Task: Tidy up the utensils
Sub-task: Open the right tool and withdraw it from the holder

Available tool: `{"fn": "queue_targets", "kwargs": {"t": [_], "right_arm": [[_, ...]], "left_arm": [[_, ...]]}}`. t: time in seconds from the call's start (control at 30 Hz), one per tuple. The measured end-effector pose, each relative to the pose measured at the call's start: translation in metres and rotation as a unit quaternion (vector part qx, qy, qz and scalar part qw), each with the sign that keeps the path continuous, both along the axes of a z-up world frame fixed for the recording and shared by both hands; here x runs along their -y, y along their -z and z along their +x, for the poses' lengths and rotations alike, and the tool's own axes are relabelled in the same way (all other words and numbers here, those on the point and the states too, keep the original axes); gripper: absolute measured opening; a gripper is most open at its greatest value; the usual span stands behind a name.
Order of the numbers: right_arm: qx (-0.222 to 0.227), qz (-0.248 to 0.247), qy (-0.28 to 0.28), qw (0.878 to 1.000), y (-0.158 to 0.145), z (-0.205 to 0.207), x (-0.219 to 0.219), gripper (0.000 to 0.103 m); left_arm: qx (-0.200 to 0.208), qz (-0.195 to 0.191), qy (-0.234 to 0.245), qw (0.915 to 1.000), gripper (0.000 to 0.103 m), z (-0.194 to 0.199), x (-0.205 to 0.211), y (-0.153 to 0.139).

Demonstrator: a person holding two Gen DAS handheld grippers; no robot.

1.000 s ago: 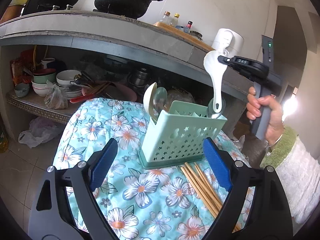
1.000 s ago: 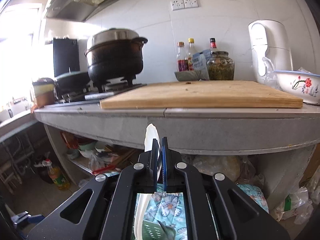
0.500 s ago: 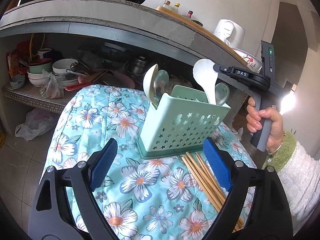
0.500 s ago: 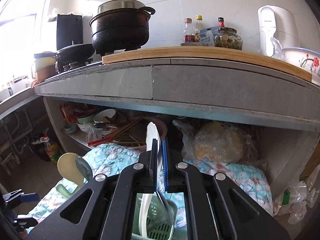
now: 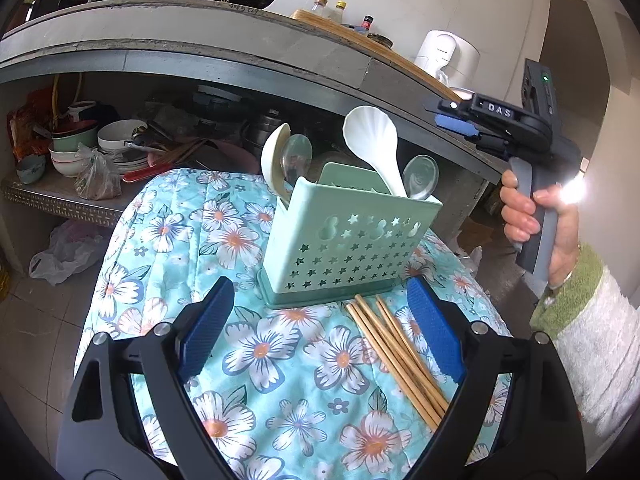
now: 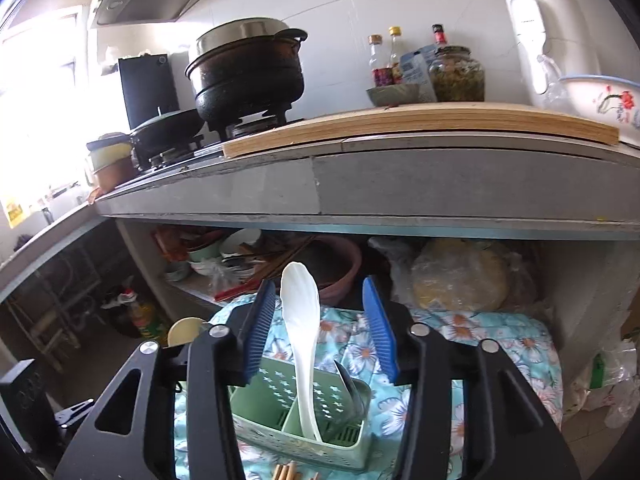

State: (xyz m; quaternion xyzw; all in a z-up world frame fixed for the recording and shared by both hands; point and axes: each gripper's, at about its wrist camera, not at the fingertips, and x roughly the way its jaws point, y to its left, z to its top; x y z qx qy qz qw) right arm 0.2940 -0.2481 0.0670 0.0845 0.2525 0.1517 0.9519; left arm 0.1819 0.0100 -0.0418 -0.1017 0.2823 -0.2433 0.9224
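A mint-green utensil holder [image 5: 349, 240] with star cut-outs stands on a floral cloth [image 5: 256, 344]. A white spoon [image 5: 374, 142] stands in its right compartment, bowl up, with a metal spoon [image 5: 420, 172] beside it. A cream spoon and a metal spoon [image 5: 286, 158] stand in the left part. Several wooden chopsticks [image 5: 396, 354] lie on the cloth in front of the holder. My left gripper [image 5: 320, 328] is open and empty, just before the holder. My right gripper [image 6: 320, 328] is open above the holder [image 6: 304, 420], its pads apart on either side of the white spoon [image 6: 302, 344].
A concrete counter [image 5: 240, 52] overhangs behind the holder, with a black pot [image 6: 248, 76], a cutting board [image 6: 420, 128], bottles and a white kettle [image 6: 548, 36] on it. The shelf below holds bowls [image 5: 80, 148] and plates. A plastic bag [image 5: 64, 252] lies on the floor.
My right gripper lowered the white spoon into the holder's right compartment, opened and let it go, then drew back up and right. My left gripper stayed open, shifting slightly.
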Motion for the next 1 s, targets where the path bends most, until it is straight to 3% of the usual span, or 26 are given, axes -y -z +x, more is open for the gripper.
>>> {"fn": "queue_targets", "kwargs": {"t": [0.27,0.43,0.6,0.83,1.0], "right_arm": [[-0.107,-0.012,-0.081,0.991,0.011,0.065,-0.019,0.054],[-0.137,-0.018,-0.117,0.984,0.02,0.086,-0.039,0.054],[-0.131,-0.02,-0.15,0.98,0.023,0.075,-0.058,0.054],[-0.13,-0.069,-0.202,0.968,0.026,0.042,-0.09,0.054],[-0.139,-0.08,-0.199,0.967,0.03,0.027,-0.103,0.054]], "left_arm": [[-0.004,-0.004,0.006,1.0,0.085,0.002,0.001,0.002],[-0.005,-0.007,0.008,0.9999,0.085,0.005,-0.001,0.004],[-0.008,-0.011,0.007,0.9999,0.085,0.008,-0.004,0.006],[-0.01,-0.019,0.007,0.9998,0.085,0.009,-0.007,0.008],[-0.007,-0.021,0.001,0.9997,0.085,0.007,-0.01,0.007]]}}
